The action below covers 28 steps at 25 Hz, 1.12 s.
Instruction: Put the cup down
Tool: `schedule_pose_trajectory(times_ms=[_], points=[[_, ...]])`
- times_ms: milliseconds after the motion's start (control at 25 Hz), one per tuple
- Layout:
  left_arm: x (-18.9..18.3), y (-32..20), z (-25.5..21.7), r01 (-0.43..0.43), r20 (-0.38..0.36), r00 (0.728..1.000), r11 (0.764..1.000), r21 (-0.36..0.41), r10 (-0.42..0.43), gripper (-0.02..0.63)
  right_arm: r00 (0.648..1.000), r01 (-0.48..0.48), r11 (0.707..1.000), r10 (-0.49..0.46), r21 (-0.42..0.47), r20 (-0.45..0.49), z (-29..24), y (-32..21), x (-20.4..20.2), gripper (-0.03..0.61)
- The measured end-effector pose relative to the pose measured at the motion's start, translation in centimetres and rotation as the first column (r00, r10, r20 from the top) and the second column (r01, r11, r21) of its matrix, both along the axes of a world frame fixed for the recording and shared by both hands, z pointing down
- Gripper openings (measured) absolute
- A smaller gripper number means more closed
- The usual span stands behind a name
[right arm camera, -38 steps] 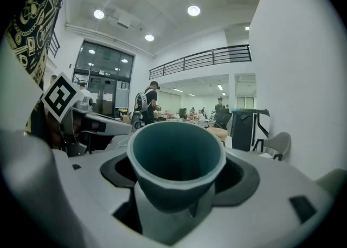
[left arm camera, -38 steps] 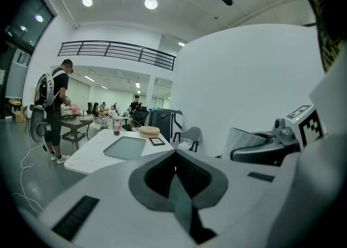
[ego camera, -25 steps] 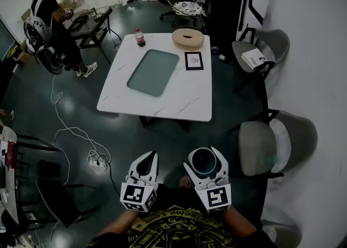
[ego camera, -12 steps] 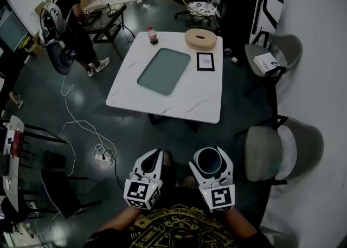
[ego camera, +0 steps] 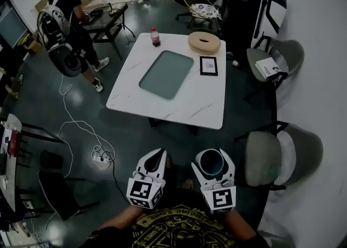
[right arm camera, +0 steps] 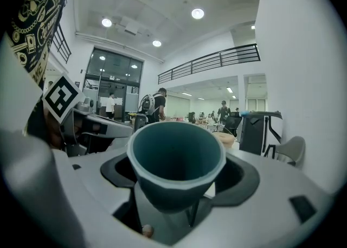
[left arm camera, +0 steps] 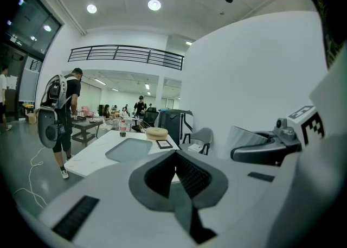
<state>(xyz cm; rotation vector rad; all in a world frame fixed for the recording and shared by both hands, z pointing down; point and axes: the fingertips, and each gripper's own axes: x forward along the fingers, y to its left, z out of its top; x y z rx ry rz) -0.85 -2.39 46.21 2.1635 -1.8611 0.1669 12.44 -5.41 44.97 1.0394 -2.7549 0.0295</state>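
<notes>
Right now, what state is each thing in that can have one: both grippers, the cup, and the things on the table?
cup: upright, empty, held clear of the table.
right gripper: shut on the cup.
left gripper: shut, nothing in it.
tray: flat on the table, empty.
bottle: upright near the table's far edge.

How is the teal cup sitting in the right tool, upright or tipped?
Upright. The teal pale-rimmed cup stands gripped in the right tool, mouth facing up; the head view looks down into it.
</notes>
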Motion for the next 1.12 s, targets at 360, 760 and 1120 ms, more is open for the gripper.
schedule_pose_trajectory(times_ms=[360,760,1120], points=[[-4.3,-3.3,0.5,0.002,0.014,1.0,1.0,-0.016,-0.002,0.011,1.0,0.006,1.0,-0.007,-0.023,-0.022,0.6,-3.5,-4.1,0.379],[-8.9,-9.6,0.7,-0.027,0.016,1.0,1.0,-0.013,0.027,0.011,0.999,-0.021,0.999,0.02,-0.024,-0.033,0.4,-9.0,-8.7,0.379],[-13.1,-14.1,0.2,-0.047,0.021,0.999,0.999,-0.007,0.048,0.011,0.997,-0.068,0.997,0.066,-0.027,-0.048,-0.2,-13.3,-12.6,0.38]])
